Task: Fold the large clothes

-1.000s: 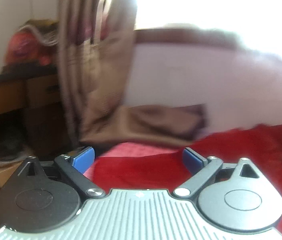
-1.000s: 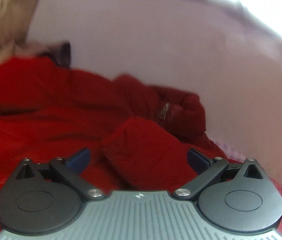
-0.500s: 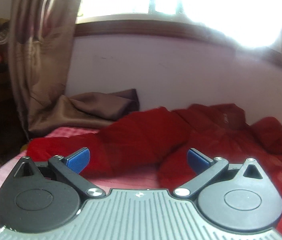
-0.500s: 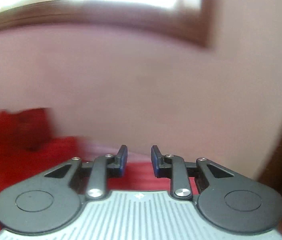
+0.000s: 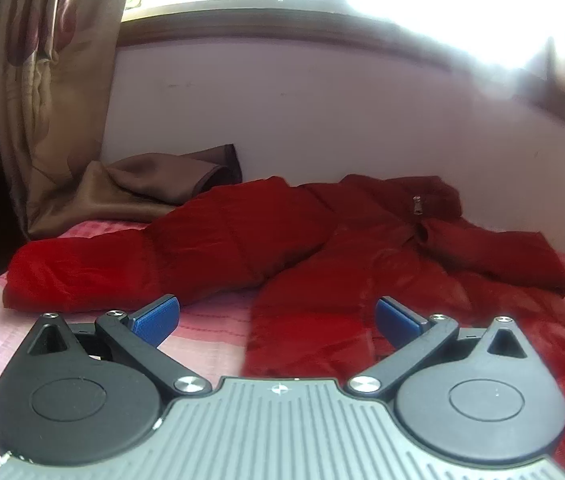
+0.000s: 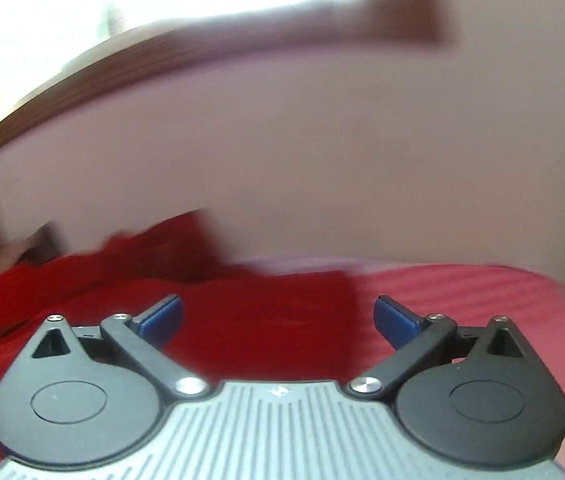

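Having swung off the curtain [image 5: 46,92], the left gripper [image 5: 277,316] is now being held with fingers apart and empty before the red jacket [image 5: 274,236], whose sleeve edge is lying beyond the left fingertip on the pink bed [image 5: 210,328]. Blurred, the right gripper [image 6: 278,316] is being reopened, empty, above the jacket's flat hem, with bare bed right of its fingers.

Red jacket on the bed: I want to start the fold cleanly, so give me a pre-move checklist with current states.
1. Red jacket lying on the pink bedsheet, unfolded: ok.
2. Left gripper open, nothing between its pads: ok.
3. Right gripper jaws opening, nothing gripped: ok.
4. Left sleeve spread out and reachable: ok.
5. Zipper closed: cannot tell.
6. Brown curtain clear of the jacket: not ok, it lies against it.
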`<state>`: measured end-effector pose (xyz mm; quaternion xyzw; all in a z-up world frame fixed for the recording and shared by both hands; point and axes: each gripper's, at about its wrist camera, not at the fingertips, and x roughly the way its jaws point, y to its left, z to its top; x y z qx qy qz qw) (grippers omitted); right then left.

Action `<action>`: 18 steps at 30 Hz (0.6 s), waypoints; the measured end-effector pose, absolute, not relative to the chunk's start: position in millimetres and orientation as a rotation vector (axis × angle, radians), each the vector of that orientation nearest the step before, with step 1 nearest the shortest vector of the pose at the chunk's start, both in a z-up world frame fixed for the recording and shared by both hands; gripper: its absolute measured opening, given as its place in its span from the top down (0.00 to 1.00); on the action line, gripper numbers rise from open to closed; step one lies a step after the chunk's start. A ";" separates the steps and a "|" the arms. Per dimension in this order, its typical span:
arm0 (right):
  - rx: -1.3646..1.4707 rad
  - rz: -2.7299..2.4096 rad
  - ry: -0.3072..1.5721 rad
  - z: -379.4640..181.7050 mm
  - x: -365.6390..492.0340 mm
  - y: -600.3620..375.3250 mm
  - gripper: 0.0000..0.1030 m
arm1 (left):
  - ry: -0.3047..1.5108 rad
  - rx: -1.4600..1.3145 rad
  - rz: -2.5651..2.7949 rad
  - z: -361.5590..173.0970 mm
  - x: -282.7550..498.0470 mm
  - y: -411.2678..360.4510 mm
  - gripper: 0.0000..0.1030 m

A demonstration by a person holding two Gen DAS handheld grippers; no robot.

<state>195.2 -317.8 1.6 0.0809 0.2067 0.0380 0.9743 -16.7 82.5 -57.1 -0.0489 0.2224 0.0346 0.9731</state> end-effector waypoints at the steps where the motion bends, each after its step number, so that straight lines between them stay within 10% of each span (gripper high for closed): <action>1: 0.133 0.111 0.422 -1.2 209.6 -292.5 0.01 | 0.448 -0.110 0.065 -57.1 -17.6 80.4 0.00; 10: -0.418 0.168 0.526 -67.0 300.2 -114.6 0.06 | 0.510 -0.200 0.067 -75.0 -27.4 86.2 0.00; 11: -0.458 0.151 0.519 -76.6 307.0 -108.8 0.17 | 0.516 -0.213 0.077 -76.6 -27.1 88.8 0.00; 13: -0.381 0.139 0.542 -69.3 319.7 -126.8 0.81 | 0.529 -0.222 0.087 -78.4 -28.0 93.6 0.00; 18: -0.181 -0.075 0.394 -11.5 272.8 -250.6 0.83 | 0.527 -0.205 0.129 -79.3 -30.6 106.7 0.00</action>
